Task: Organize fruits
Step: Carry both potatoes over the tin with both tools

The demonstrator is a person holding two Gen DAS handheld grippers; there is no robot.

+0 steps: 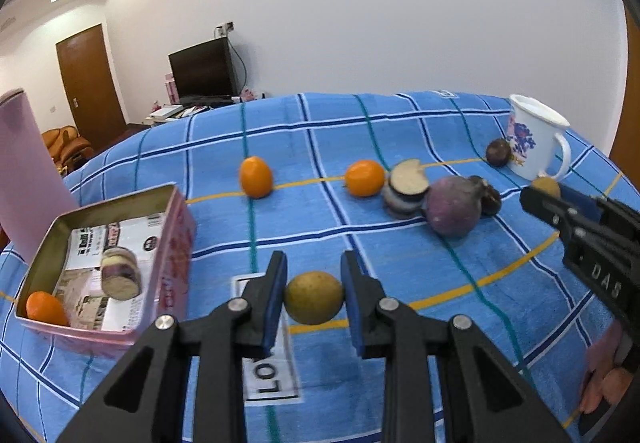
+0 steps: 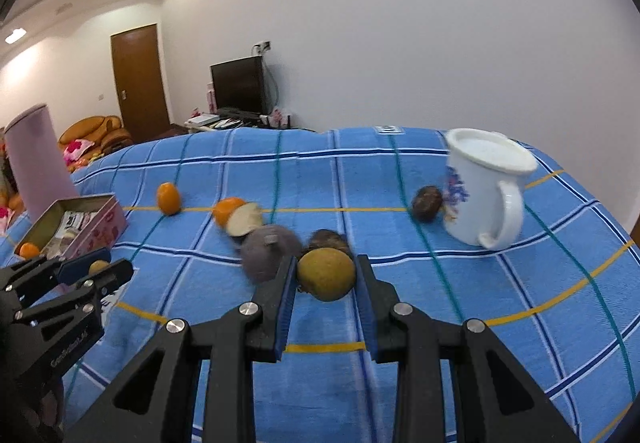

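Currently both grippers carry fruit above the bench, which is covered by a blue checked cloth. Left gripper: fingers closed onto a yellow-green round fruit, pads pressing on its two sides at the widest part. Right gripper: fingers likewise clamped on a second yellow-green round fruit, held at mid-girth.

Handling judgement: both fruits appear small, light and firm-skinned, with a smooth curved surface that could roll or squirt out if gripped off-centre; the present hold across the middle is the sound one. Moderate pressure should suffice; excess may bruise.

The pink tin box, on the left side of the bench, already holds an orange and a sliced purple piece. Two oranges, a cut purple vegetable, a round purple vegetable and a dark fruit beside the enamel mug lie loose on the cloth
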